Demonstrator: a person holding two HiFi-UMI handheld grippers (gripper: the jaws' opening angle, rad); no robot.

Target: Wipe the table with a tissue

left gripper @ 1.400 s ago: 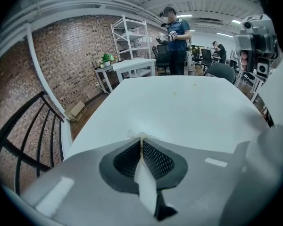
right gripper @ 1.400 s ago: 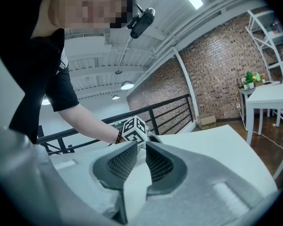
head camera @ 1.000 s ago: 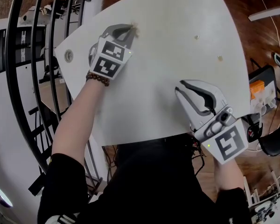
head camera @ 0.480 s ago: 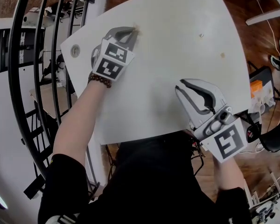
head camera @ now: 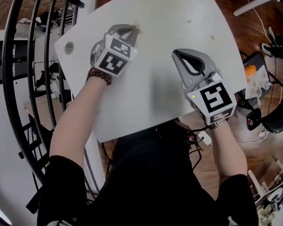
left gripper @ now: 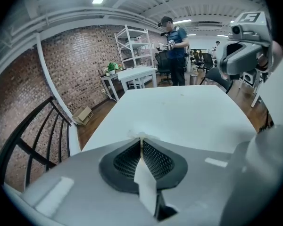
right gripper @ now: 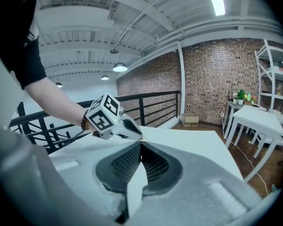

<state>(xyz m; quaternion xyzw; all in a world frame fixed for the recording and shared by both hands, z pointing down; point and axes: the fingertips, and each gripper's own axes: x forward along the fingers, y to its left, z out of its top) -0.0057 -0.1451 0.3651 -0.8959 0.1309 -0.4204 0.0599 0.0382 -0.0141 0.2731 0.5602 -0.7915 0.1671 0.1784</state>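
The white table (head camera: 155,93) fills the middle of the head view. My left gripper (head camera: 132,30) rests near the table's far left and is shut on a small scrap of tissue (head camera: 137,28), which sticks out at the tips. In the left gripper view the tissue (left gripper: 148,137) shows as a thin white fringe ahead of the left gripper (left gripper: 141,141). My right gripper (head camera: 176,55) hovers over the table's near right part. Its jaws have just been closing and are shut with nothing between them. The right gripper view (right gripper: 140,146) looks toward the left gripper (right gripper: 132,127).
Two small crumbs (head camera: 189,20) (head camera: 212,37) lie on the far right of the table, and a round cable hole (head camera: 69,46) sits near its left corner. A black railing (head camera: 33,55) runs along the left. An orange-topped box (head camera: 251,73) and cables lie on the floor at right.
My right gripper has moved forward over the table toward the left one and its jaws have closed from half open. The left gripper still pinches the tissue at about the same spot.
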